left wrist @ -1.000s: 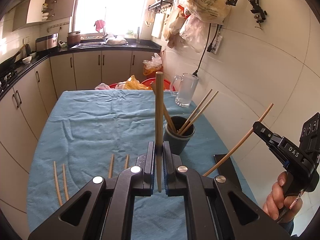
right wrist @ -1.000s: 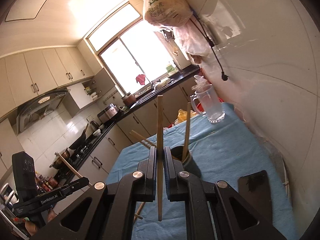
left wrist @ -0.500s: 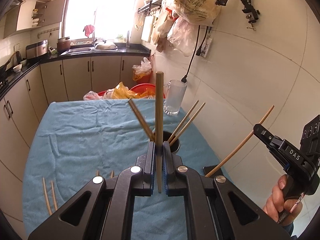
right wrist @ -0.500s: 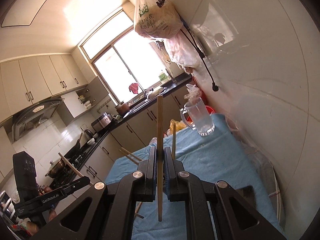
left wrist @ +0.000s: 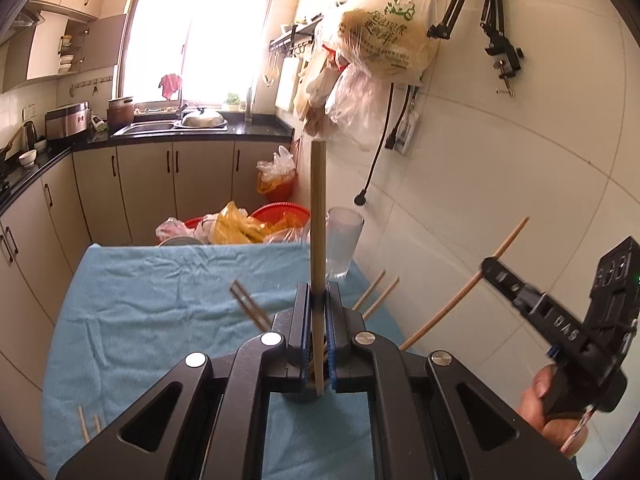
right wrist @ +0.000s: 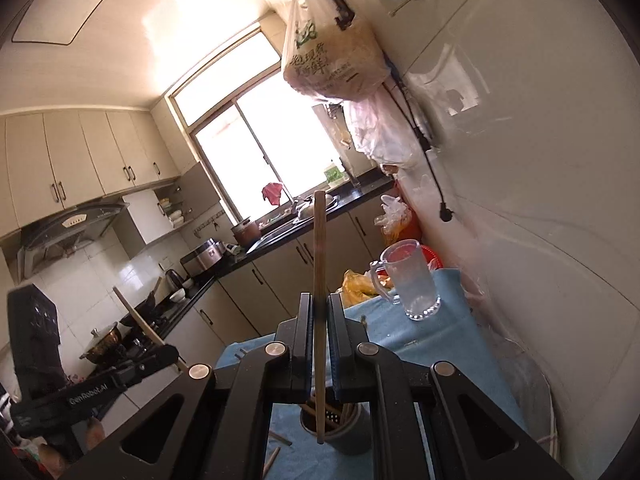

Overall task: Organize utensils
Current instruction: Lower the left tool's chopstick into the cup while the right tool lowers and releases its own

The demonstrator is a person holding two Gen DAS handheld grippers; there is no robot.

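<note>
My left gripper [left wrist: 318, 300] is shut on a wooden chopstick [left wrist: 318, 220] that stands upright between its pads. Right under it sits a dark cup [left wrist: 298, 395], mostly hidden, with several chopsticks [left wrist: 250, 306] fanning out of it. At the right edge a hand holds my right gripper [left wrist: 494, 267], shut on a slanted chopstick [left wrist: 460, 294]. In the right wrist view my right gripper [right wrist: 319, 308] clamps its upright chopstick [right wrist: 320, 248] over the dark cup [right wrist: 344, 434]. My left gripper [right wrist: 166, 354] shows at the left with its chopstick [right wrist: 134, 314].
A blue cloth [left wrist: 160, 300] covers the table. Two loose chopsticks [left wrist: 86, 426] lie near its front left corner. A glass mug [left wrist: 340, 240] stands at the far right corner by the tiled wall. A red basin with bags [left wrist: 248, 224] sits behind the table.
Both grippers have risen with their chopsticks and moved toward the cup. The cup has slid down in both views until it sits beneath the fingers. Both grips are unchanged.
</note>
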